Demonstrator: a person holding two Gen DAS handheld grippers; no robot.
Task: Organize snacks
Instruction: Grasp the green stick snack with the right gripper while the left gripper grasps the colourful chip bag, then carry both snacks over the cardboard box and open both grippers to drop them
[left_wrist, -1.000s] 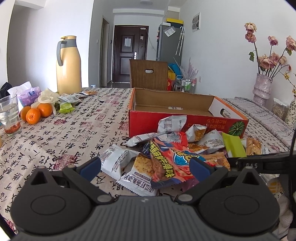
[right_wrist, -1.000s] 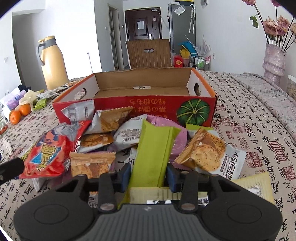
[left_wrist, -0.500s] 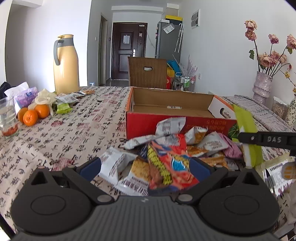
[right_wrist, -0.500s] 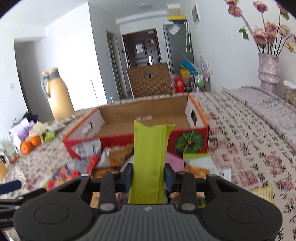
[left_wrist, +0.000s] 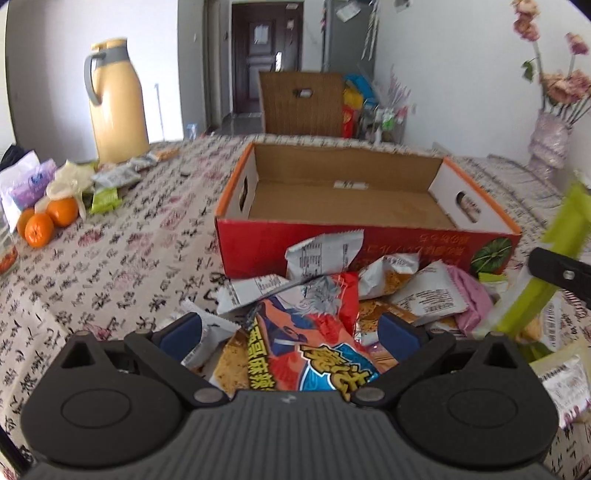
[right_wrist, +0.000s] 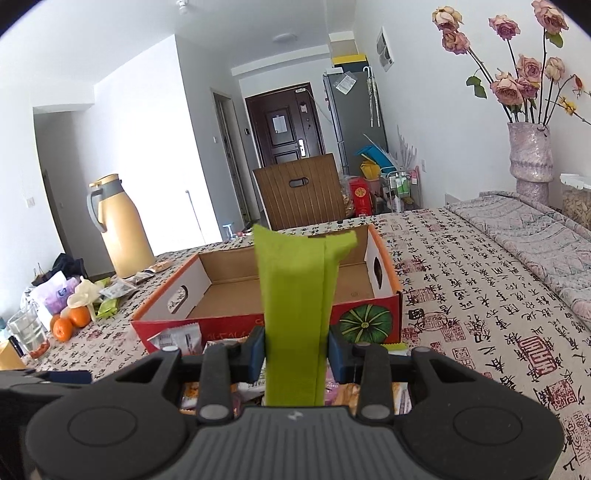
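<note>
The right gripper is clamped on a green packet, its 2 blue pads pressing the packet's lower part from either side. The packet stands nearly upright between them, long axis pointing up and away from the gripper toward the box. The box lies just beyond the gripper, open and apparently bare inside, its red front wall facing the pile of snacks. From the right wrist view the packet's top edge already overlaps the box's far wall, so the likely next move is a short carry forward over the front wall and a release; the packet's length looks to fit along the box floor either way.

The left gripper is spread wide and holds nothing. It hangs over the near side of the pile, a red bag lying between its pads without touching either. The right gripper is nearer the box's right end, the left nearer the pile in front of the box.
</note>
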